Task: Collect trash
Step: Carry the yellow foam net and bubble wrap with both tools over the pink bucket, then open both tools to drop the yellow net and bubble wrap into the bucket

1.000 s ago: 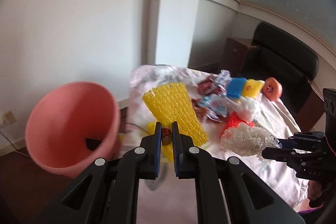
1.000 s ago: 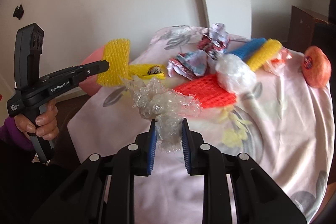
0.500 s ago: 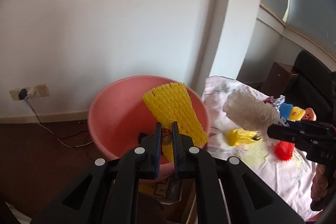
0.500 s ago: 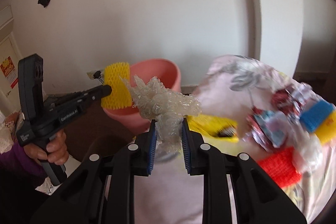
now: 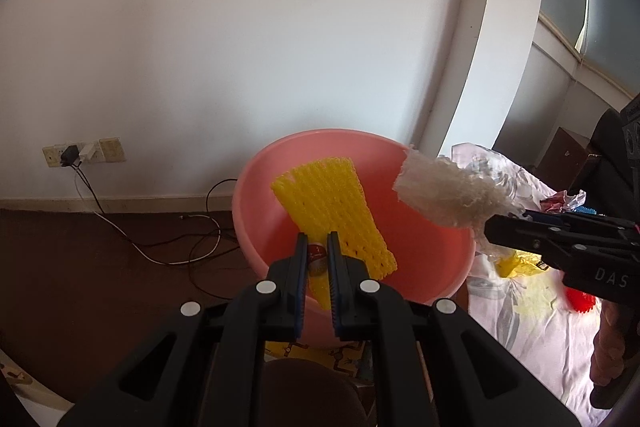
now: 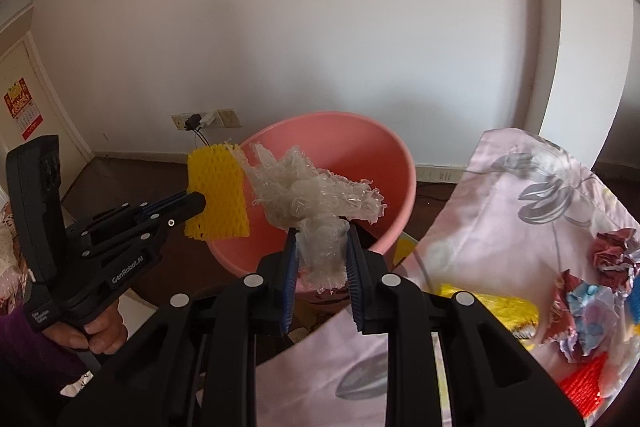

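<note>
White wall socket (image 5: 82,155) with black plug – cables (image 5: 172,239) trailing over dark floor (image 5: 80,267)

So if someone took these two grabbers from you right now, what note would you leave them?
Left gripper: fingers shut on the yellow net, held over the pink basin.
Right gripper: shut on the clear net, also at the basin.
Done: both pieces picked up and carried over; neither dropped yet.
Left: release both into the basin, then fetch the rest off the cloth: crumpled wrappers, red net, yellow bag.
</note>
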`<state>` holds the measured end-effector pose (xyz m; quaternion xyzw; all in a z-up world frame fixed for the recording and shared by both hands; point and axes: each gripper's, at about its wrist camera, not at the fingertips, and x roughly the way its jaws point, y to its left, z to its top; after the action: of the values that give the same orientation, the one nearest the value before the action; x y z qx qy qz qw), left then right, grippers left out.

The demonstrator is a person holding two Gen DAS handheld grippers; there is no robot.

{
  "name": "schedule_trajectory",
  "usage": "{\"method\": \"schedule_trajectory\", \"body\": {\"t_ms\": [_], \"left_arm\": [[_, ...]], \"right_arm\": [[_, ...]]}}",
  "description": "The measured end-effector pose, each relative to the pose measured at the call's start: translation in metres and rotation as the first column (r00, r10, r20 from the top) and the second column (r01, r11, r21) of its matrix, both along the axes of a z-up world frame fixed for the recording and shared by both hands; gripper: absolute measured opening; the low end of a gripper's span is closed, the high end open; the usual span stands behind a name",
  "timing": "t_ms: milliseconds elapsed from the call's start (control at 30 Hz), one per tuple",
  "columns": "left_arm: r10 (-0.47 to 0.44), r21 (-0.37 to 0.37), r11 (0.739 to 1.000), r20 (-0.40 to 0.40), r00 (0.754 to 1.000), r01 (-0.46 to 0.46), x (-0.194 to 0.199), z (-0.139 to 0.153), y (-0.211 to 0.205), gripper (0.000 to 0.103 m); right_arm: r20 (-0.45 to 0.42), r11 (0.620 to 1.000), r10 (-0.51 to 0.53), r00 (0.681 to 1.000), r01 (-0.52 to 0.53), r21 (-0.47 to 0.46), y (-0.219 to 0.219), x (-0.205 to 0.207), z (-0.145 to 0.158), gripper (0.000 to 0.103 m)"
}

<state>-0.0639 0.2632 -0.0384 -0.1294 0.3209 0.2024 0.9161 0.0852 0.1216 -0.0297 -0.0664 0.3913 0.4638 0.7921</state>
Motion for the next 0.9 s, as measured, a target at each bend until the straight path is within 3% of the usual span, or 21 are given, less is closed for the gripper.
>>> {"method": "schedule_trajectory", "body": {"t_ms": [567,667,800,900], "left_arm": [[0.004,-0.006,1.0,-0.032,0.999,-0.004,0.006,-0.011,0.003,0.011],[0.011,-0.01,1.0,-0.033,0.999,-0.011,0.006,-0.012,0.003,0.016],[0.014,-0.016,1.0,-0.033,0.999,-0.015,0.005,-0.012,0.004,0.033],[0.017,-0.022,1.0,-0.024,1.0,-0.018,0.003,-0.011,0.004,0.034]], "right_arm": [[-0.051,0.999,-0.035,0.998,0.033,-0.038,0.03,0.0,-0.018,0.024],[-0.068,0.999,-0.029,0.997,0.026,-0.044,0.033,0.002,-0.019,0.026],[-0.069,0.999,-0.025,0.997,0.022,-0.045,0.037,0.005,-0.02,0.027],[-0.069,0.999,-0.028,0.997,0.025,-0.039,0.038,0.007,-0.021,0.034]]}}
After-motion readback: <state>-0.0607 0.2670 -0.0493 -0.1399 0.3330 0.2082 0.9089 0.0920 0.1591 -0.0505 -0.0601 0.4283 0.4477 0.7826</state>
